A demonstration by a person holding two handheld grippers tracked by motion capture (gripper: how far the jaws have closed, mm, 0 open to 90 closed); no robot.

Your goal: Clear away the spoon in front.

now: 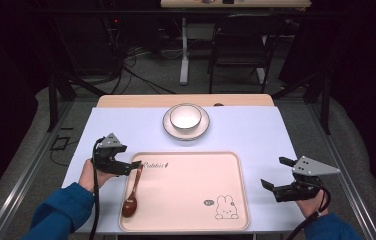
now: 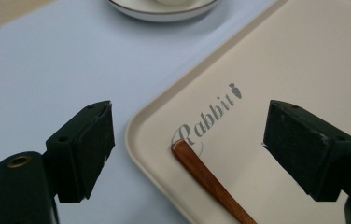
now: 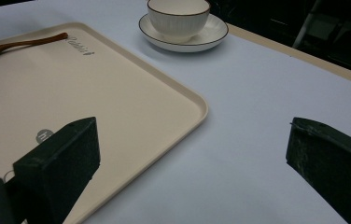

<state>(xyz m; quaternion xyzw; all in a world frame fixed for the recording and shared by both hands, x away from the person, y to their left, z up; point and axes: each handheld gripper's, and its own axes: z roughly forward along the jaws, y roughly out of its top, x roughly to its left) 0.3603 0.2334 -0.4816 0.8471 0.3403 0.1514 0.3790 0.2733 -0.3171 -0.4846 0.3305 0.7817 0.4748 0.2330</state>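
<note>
Fingers of the left gripper stand wide apart with nothing between them, and in the left gripper view they frame the tip of the wooden spoon's handle. That spoon lies on the cream rabbit tray, along its left edge in the high view, bowl end toward the lower left of the frame and handle tip up by the printed word near the tray's top-left corner. The left gripper hovers just over that corner, right above the handle's end, but the pads are not touching wood yet.

Over at the lower right of the high view, the right gripper waits beside the tray's right edge. Its fingers are spread wide too, empty, looking across the pale blue counter toward the white bowl sitting in its saucer at top centre.

By the look of it, this is the approach to a spoon pick-up: lined up, not yet closed. The next move likely calls for the left gripper to drop lower and ease forward so the thin handle sits squarely between the pads, then close. The handle lies flat against the tray, so the fingers would need to get right down to the surface; a shallow pinch might skid off the smooth wood.
</note>
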